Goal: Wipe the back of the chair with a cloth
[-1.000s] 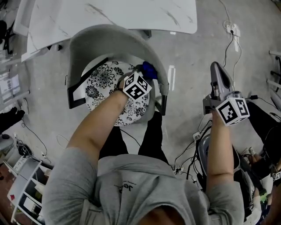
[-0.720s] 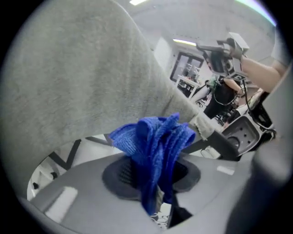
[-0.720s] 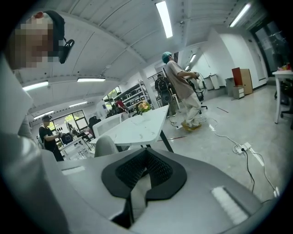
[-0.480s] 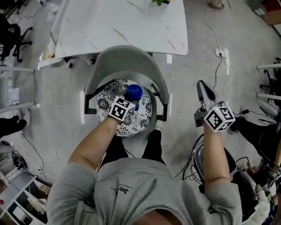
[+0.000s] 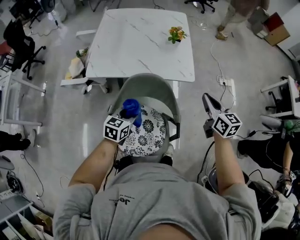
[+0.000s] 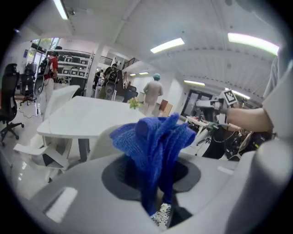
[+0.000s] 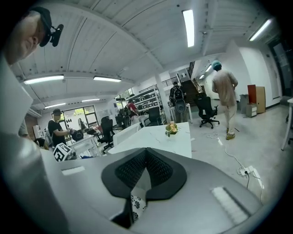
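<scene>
The chair stands just in front of me, with a curved grey back (image 5: 146,85) and a black-and-white flowered seat (image 5: 149,135). My left gripper (image 5: 127,116) hangs over the left part of the seat, inside the curve of the back, shut on a bunched blue cloth (image 5: 131,108). In the left gripper view the cloth (image 6: 154,141) sticks up out of the left gripper (image 6: 158,183) and hides the jaw tips. My right gripper (image 5: 207,99) is held in the air to the right of the chair. Its black pads (image 7: 158,170) meet with nothing between them.
Beyond the chair stands a white marble table (image 5: 136,47) with a small flower pot (image 5: 176,33) on it. Cables and a power strip (image 5: 228,83) lie on the floor to the right. A black office chair (image 5: 21,42) is far left; a person (image 5: 236,11) walks at the back.
The view has pulled up and back, so more of the room shows. My left gripper has carried the cloth from the chair's right side across to the left. The right gripper stayed off the chair.
</scene>
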`<state>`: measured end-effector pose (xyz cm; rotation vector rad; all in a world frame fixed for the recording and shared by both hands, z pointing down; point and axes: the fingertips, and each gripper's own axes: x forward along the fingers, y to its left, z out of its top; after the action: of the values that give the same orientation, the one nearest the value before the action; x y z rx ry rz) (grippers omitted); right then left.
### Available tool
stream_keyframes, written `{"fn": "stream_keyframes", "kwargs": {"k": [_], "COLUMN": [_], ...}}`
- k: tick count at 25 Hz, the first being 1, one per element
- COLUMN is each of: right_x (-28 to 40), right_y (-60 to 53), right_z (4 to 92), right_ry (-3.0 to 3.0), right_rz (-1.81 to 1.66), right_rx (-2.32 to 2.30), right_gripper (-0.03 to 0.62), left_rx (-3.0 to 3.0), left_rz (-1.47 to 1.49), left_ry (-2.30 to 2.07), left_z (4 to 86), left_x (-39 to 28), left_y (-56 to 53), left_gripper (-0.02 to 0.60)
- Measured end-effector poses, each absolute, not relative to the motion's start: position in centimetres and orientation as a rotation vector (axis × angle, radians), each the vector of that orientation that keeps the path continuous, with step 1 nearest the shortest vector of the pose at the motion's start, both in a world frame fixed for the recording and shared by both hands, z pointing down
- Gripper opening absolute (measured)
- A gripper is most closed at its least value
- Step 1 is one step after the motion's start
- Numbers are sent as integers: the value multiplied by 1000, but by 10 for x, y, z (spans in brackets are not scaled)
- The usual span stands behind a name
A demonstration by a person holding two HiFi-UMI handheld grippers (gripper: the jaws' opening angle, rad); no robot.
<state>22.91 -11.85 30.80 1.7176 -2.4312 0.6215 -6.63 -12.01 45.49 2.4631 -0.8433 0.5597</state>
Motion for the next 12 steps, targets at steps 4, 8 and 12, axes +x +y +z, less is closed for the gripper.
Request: {"fn": "stream_keyframes", "kwargs": {"k": [4,8,12], "right_x": [201,178,157], "right_y": [-120,-122,-117], "right_z": [270,232,199], "right_ry": [-2468,-2509,-2539], "right_rz": [586,529,458], "right_rx": [1681,1628,1575], "right_gripper": [-3,-3,-3], "left_rx": [2502,2564,2597], "left_rz": [475,421,354], "left_ry": [-911,-971,-999], "left_z": [392,337,288], "left_x": [-104,-133,-155], "left_y": [-125,-128,-128], "left_gripper": [175,176,176]}}
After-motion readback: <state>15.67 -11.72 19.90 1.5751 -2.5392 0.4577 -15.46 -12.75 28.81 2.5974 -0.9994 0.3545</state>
